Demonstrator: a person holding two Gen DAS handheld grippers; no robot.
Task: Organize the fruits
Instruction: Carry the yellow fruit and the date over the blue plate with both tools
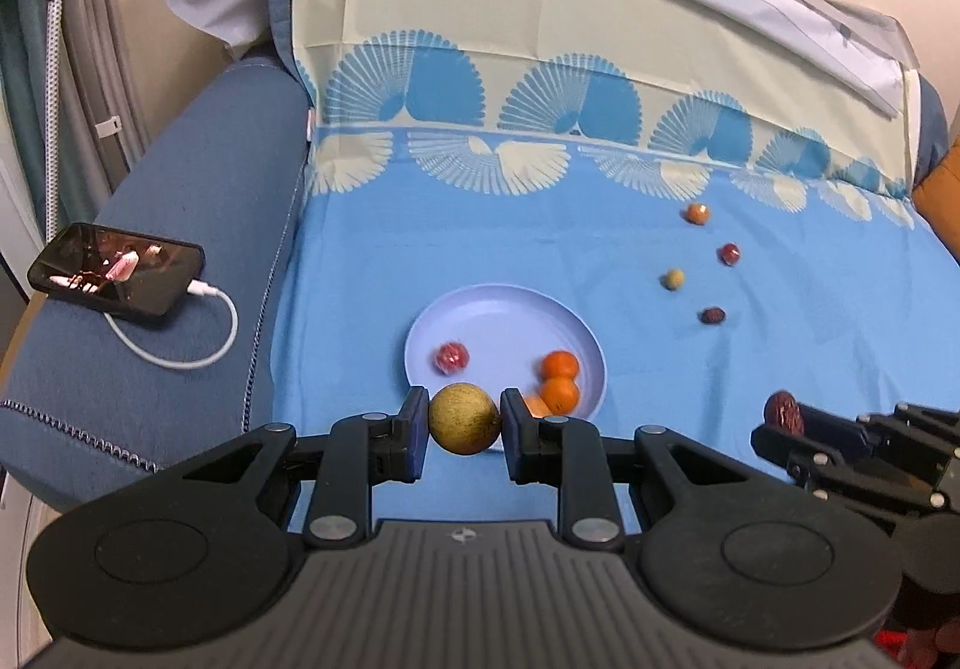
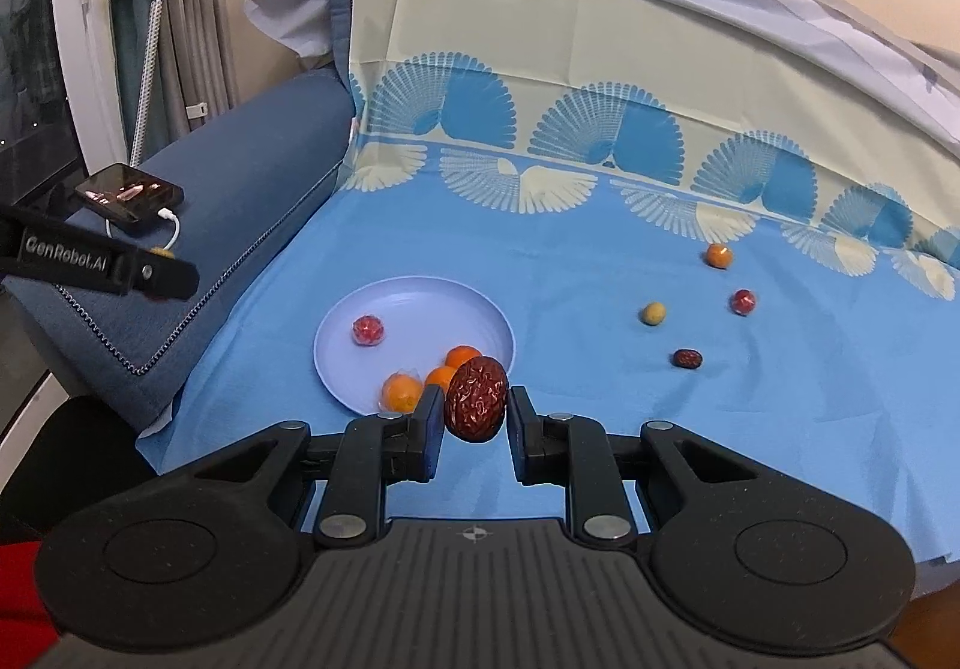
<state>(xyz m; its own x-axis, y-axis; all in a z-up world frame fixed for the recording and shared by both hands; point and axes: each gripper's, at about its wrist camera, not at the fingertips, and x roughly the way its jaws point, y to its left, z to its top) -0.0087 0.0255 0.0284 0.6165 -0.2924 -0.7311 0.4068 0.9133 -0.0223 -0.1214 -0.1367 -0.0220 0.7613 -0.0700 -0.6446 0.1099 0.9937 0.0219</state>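
My left gripper [image 1: 464,420] is shut on a round yellow-green fruit [image 1: 463,417], held just above the near rim of the lilac plate [image 1: 510,309]. My right gripper [image 2: 477,408] is shut on a wrinkled red date [image 2: 477,398], near the plate [image 2: 420,303] at its right front edge. On the plate lie a red wrapped fruit [image 2: 367,330] and three oranges [image 2: 462,358]. In the left wrist view the right gripper [image 1: 780,420] shows at the right with its date [image 1: 783,411]. Loose on the blue cloth: an orange fruit [image 2: 718,255], a red one [image 2: 743,302], a yellow one [image 2: 653,314] and a dark date [image 2: 687,359].
A phone [image 1: 117,270] on a white charging cable [image 1: 198,345] lies on the blue sofa arm at the left. The patterned cloth runs up the sofa back [image 1: 540,39], with grey fabric draped on top. An orange cushion [image 1: 942,201] sits at the far right.
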